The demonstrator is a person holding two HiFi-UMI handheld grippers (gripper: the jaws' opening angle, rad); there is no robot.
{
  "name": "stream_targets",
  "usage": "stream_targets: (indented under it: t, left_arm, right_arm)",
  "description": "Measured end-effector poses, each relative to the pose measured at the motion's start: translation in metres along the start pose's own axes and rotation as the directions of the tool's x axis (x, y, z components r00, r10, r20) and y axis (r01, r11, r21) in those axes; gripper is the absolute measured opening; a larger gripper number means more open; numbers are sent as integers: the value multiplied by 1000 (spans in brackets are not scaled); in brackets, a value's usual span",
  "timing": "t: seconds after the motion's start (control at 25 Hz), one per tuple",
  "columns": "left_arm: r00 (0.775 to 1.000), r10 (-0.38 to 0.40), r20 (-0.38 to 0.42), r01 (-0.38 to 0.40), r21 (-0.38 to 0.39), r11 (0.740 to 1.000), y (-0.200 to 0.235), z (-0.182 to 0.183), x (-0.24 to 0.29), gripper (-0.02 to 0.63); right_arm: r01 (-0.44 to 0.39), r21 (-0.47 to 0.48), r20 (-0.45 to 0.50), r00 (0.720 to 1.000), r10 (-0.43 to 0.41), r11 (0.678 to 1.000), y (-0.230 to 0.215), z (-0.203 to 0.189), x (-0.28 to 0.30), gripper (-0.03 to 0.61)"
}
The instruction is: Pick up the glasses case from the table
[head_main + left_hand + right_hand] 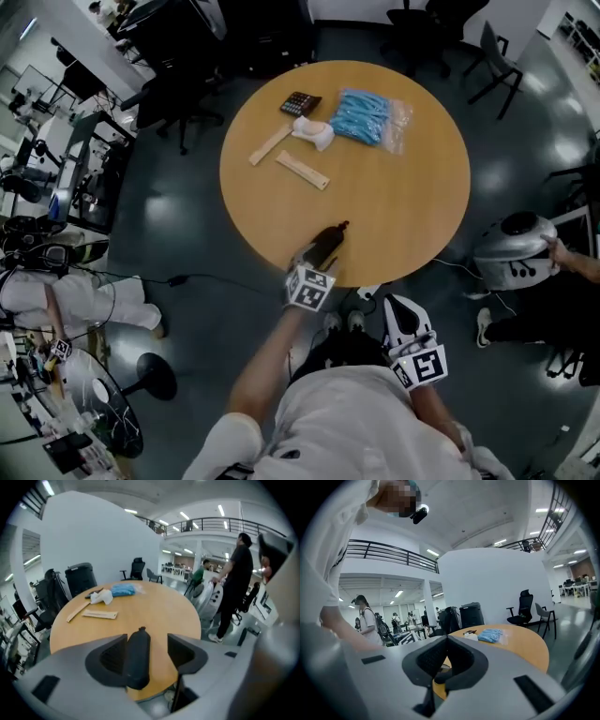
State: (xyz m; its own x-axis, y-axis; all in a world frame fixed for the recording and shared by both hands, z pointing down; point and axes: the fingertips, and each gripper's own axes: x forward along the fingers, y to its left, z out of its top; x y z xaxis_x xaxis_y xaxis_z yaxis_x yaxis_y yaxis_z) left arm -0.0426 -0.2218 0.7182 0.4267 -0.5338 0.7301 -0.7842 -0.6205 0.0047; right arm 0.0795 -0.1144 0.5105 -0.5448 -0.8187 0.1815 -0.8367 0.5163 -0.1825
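The left gripper [147, 641] has its jaws spread at the near edge of the table [394, 206]. The dark glasses case [138, 656] lies there between them, close to the left jaw and clear of the right one. Its long axis runs along the jaws, away from that edge. The right gripper [445, 660], jaws pressed together, is off the table and farther from the case.

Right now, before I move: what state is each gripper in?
Left gripper: open, with the case between its jaws, not clamped.
Right gripper: shut, holding nothing.
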Motion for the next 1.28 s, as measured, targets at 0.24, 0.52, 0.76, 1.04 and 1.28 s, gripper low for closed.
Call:
stream_targets:
  t: [0.24, 0.52, 0.76, 1.04, 1.28]
  left_arm:
    - [937, -54, -346, 87, 81, 993, 15, -46, 77, 323]
    - [844, -43, -535, 111, 95, 989, 30, -88, 113, 359]
    - [802, -100, -589, 143, 26, 989, 34, -96, 122, 362]
    - [838, -64, -542, 120, 68, 990, 35, -93, 116, 337]
    - [947, -70, -315, 78, 12, 997, 8, -49, 73, 334]
  right_arm:
    - [34, 38, -18, 999, -33, 999, -20, -9, -4, 15]
    - [89, 69, -38, 996, -86, 994, -41, -18, -16, 15]
    - [111, 83, -50, 993, -107, 990, -52, -30, -25, 15]
    - [110, 78, -37, 994, -107, 991, -48, -28, -31, 15]
    - [102, 43, -13, 995, -101, 994, -47, -14, -38, 15]
